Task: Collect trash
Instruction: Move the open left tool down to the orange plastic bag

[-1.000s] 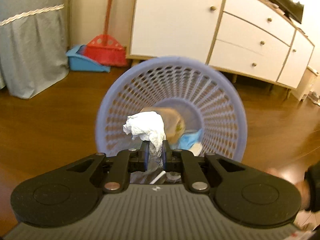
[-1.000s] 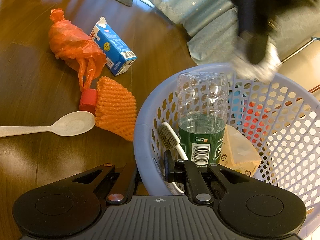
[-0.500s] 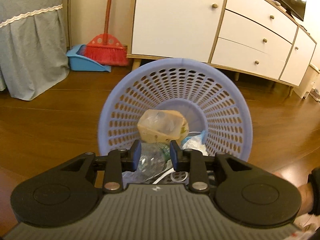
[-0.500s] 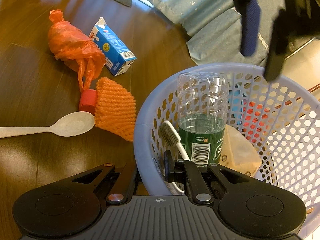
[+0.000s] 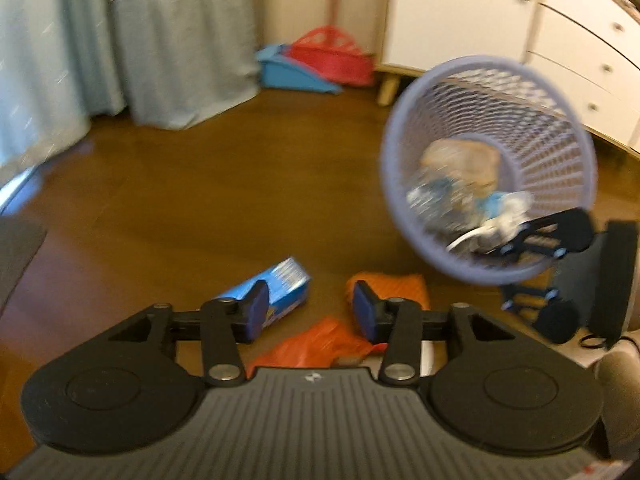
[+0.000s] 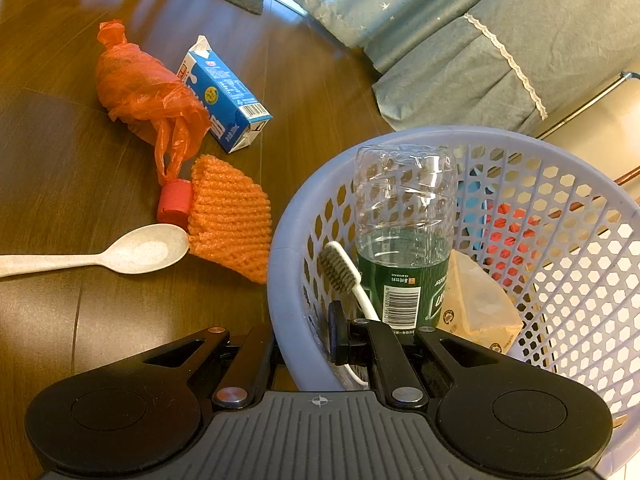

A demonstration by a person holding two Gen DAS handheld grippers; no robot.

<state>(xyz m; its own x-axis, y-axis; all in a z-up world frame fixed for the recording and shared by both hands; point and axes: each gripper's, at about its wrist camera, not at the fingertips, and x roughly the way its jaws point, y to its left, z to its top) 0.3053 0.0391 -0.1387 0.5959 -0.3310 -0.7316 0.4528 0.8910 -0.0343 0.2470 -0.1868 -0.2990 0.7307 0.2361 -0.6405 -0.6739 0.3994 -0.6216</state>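
Trash basket: the lavender perforated basket (image 6: 460, 208) sits on the wooden floor (image 6: 48, 152), its near rim pinched by the right gripper (image 6: 304, 340), one finger outside the wall, one inside.
Basket contents, nearest first: a toothbrush (image 6: 344, 276) leaning bristles-up against the near wall; an upturned clear bottle with a green label (image 6: 404, 240), some liquid in it; a tan wrapper (image 6: 476, 300) beside the bottle. From the left wrist view more lies at the bottom, white and pale blue, too blurred to name.
Right gripper state: clamped narrow on the basket wall; the outer finger is mostly hidden behind the rim.
Left gripper: the left gripper (image 5: 308, 312) hangs above the floor with its blue pads (image 5: 256, 312) spread wide, holding nothing.
Loose trash on the floor: a pale spoon (image 6: 120, 254), its handle cut off by the frame's left edge; just beyond it an orange foam net (image 6: 230, 216) touching a small red cap (image 6: 174, 202); further out an orange plastic bag (image 6: 140, 88), knotted at top, lying against a blue carton (image 6: 224, 96) with its spout torn open.
Beyond the basket: a grey-blue skirted cover (image 6: 480, 40), a red broom and blue dustpan (image 5: 312, 64) by the wall, and a white cabinet with drawers (image 5: 520, 24).
Hard to make out: the whole left wrist view is motion-smeared.
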